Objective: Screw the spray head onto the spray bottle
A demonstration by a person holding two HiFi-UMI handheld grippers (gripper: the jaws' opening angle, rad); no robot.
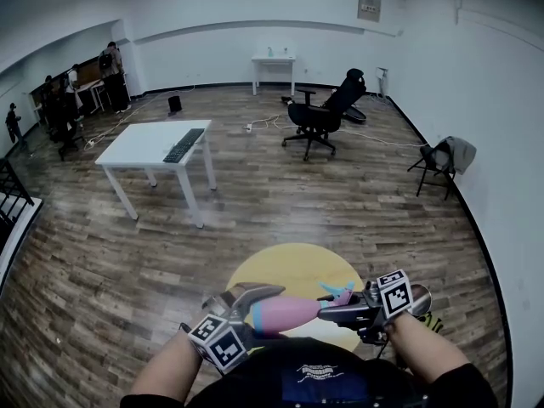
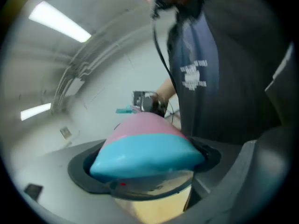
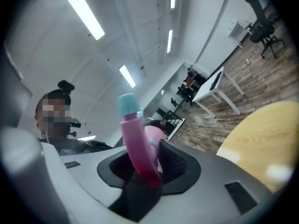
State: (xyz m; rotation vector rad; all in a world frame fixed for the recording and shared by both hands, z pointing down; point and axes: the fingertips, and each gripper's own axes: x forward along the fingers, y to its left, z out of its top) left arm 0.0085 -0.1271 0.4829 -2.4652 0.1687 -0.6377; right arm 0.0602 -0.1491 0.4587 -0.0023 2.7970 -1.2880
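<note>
The spray bottle (image 1: 285,313) is up in the air, lying almost level between the two hands above the round yellow table (image 1: 289,266). The left tongs (image 1: 251,307) are clamped on its blue bottom end. The right tongs (image 1: 353,308) are closed narrow on the spray head (image 3: 135,143), its pink lever pinched between the pads. The head already sits at the bottle's neck, so I'd say the screwing is under way. How tight it is I can't tell, and the last turns are probably left. Nothing of the task lies on the table. Around us there's wood flooring, a white table (image 1: 144,147) with a keyboard (image 1: 184,144), a black office chair (image 1: 327,113) and some people (image 1: 59,100) far off by the left wall.
</note>
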